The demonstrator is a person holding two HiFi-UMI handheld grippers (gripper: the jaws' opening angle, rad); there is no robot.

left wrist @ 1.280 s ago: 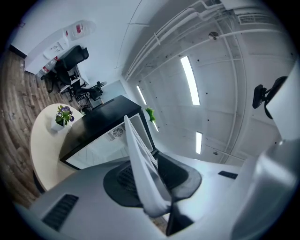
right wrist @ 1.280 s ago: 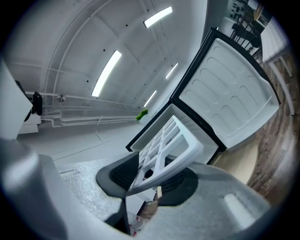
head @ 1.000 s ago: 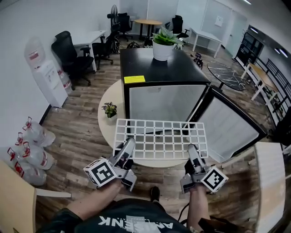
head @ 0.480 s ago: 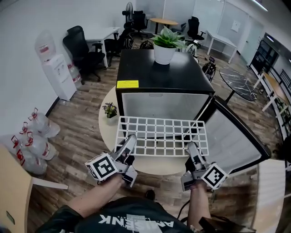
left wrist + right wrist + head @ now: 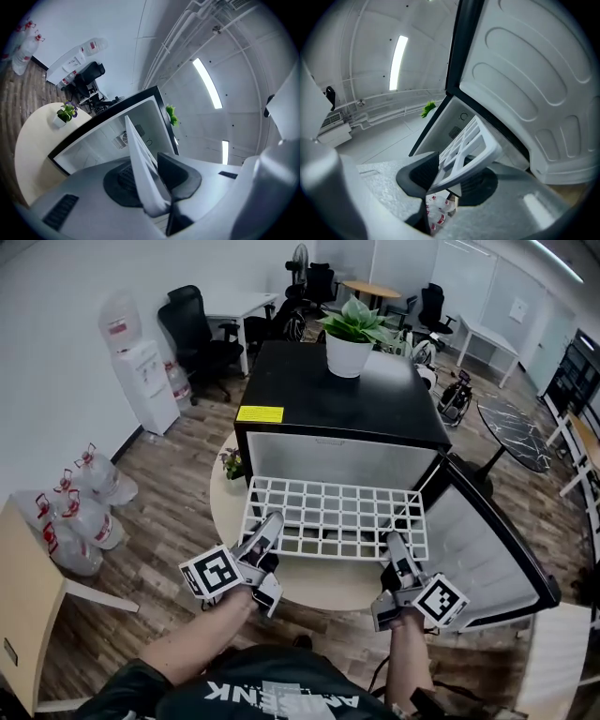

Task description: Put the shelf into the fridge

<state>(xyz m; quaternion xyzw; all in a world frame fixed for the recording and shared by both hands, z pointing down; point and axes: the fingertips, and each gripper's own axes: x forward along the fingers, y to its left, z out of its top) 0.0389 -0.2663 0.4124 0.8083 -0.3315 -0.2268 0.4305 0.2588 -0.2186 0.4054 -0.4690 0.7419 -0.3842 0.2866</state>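
Note:
A white grid shelf (image 5: 333, 518) is held level in front of the black mini fridge (image 5: 342, 395), its far edge at the fridge's open white interior (image 5: 333, 463). My left gripper (image 5: 266, 538) is shut on the shelf's near left edge, seen edge-on as the shelf (image 5: 140, 166) between the dark pads. My right gripper (image 5: 397, 554) is shut on the near right edge, where the shelf (image 5: 464, 150) sits clamped between its pads. The fridge door (image 5: 483, 540) stands swung open at the right.
The fridge stands on a round beige table (image 5: 328, 582) with a small potted plant (image 5: 231, 465) at its left. A larger potted plant (image 5: 353, 334) sits on the fridge top. Water bottles (image 5: 75, 512), a dispenser (image 5: 141, 371) and office chairs (image 5: 202, 338) stand to the left.
The shelf and both grippers have kept their hold while the view shifted; the fridge now appears a little nearer and more centred.

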